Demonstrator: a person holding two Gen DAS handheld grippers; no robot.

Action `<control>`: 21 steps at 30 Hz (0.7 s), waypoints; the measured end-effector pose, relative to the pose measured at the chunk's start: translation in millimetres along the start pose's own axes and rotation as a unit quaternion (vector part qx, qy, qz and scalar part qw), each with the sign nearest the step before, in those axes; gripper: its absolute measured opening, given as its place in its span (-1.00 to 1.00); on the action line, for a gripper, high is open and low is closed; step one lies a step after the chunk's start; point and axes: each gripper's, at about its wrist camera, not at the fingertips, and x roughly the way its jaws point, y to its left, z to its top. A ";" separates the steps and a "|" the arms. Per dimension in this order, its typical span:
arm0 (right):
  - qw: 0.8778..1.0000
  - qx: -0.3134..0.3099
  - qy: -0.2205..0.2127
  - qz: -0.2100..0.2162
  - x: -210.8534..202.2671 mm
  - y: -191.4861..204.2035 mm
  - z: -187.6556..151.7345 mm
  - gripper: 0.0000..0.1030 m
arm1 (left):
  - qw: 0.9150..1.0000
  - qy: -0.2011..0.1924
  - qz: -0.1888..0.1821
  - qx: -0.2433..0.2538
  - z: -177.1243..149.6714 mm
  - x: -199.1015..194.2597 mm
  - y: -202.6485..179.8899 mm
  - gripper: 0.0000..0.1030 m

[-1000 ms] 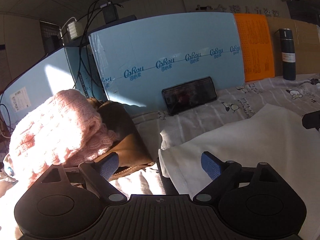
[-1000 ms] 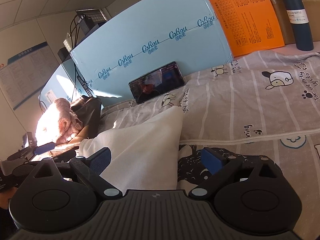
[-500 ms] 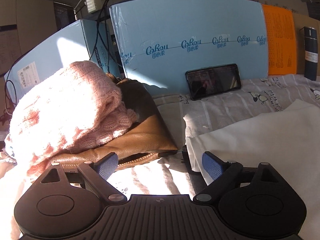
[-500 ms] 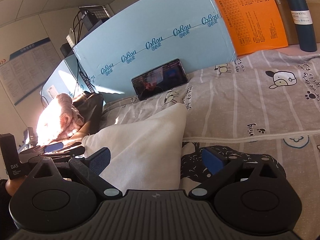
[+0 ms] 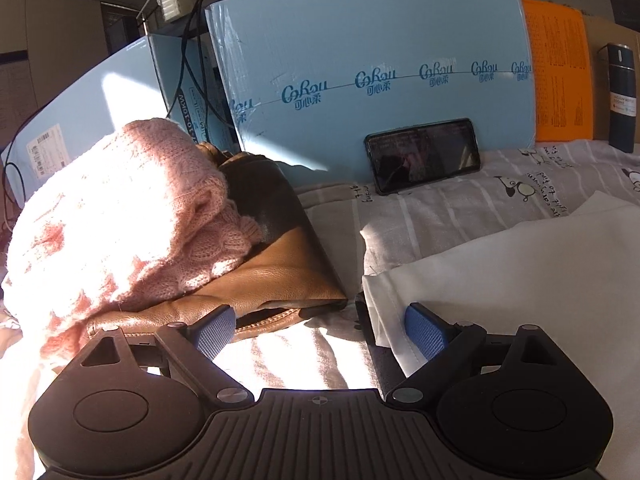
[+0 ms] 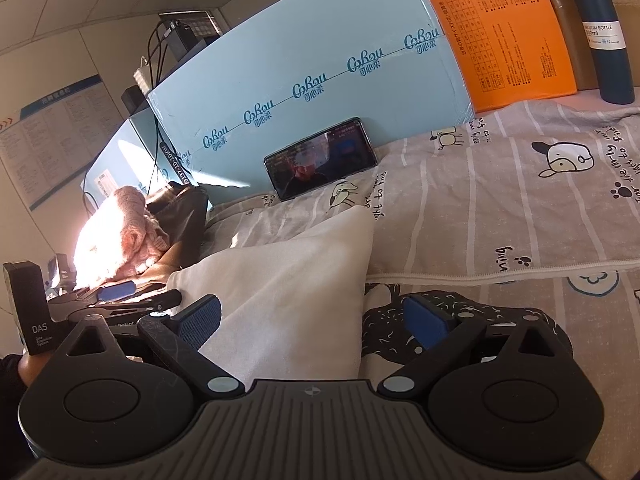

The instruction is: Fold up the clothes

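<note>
Cartoon-print bedsheet (image 6: 500, 200) fills the frame's middle, carrying one white garment (image 6: 288, 288) at lower centre, one pink sweater (image 5: 112, 216) and one brown jacket (image 5: 276, 264) at left, while left gripper (image 5: 320, 330) and right gripper (image 6: 312, 320) gape wide, holding nothing.

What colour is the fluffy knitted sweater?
Pink; the knitted sweater shows best in the left wrist view.
</note>
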 end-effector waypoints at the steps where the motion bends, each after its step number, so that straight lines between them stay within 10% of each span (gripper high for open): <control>1: 1.000 0.000 0.000 0.000 0.0 0.0 0.0 0.91 | 1.000 -0.005 0.005 -0.004 0.7 -2.4 2.2 0.82; 16: 1.000 0.017 0.010 -0.016 4.5 -5.4 -0.1 0.91 | 0.995 0.010 -0.018 -0.096 -0.6 7.9 30.5 0.82; 21: 0.999 0.037 0.010 -0.008 4.4 -10.4 2.0 0.91 | 0.975 -0.017 -0.105 -0.197 -9.6 -37.1 57.6 0.82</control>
